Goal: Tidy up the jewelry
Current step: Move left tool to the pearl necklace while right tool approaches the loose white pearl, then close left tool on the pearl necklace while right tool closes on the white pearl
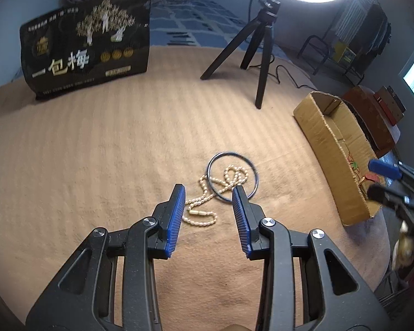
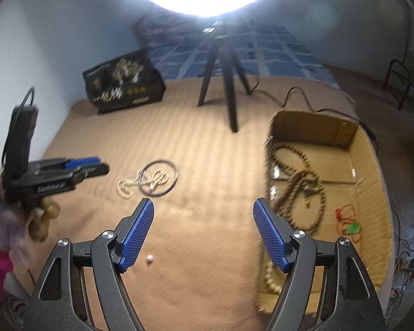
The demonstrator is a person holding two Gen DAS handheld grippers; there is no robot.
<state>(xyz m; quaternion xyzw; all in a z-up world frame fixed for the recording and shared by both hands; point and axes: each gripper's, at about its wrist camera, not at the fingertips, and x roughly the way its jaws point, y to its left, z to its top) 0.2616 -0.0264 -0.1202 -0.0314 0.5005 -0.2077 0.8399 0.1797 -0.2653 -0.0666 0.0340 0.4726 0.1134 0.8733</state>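
Part of the sorting looks done: a long brown wooden bead strand [image 2: 298, 182], a red cord with a green pendant [image 2: 350, 224] and cream beads [image 2: 271, 275] already lie in the open cardboard box [image 2: 353, 149]. Left on the tan striped blanket [image 1: 96, 165] are the cream pearl-bead chain [image 1: 207, 193], the thin dark ring bangle [image 1: 231, 176] over it, and one loose pearl [image 2: 149, 258]. The left hand-held gripper [image 1: 209, 207] hangs spread and empty just short of the chain; the right hand-held gripper [image 2: 204, 220], also released, sits between the chain and the box.

the left gripper [image 1: 208, 193] has matte black plastic arms with triangular cut-outs, round silver screws at the joints, and ribbed blue pads [image 1: 176, 218]. the right gripper [image 2: 203, 207] is built alike, its blue pads [image 2: 136, 234] finely dotted. at the left of the right wrist view, a black handle with pale lettering and a thin black cable; bare fingers [image 2: 42, 218], white cuff, pink sleeve.
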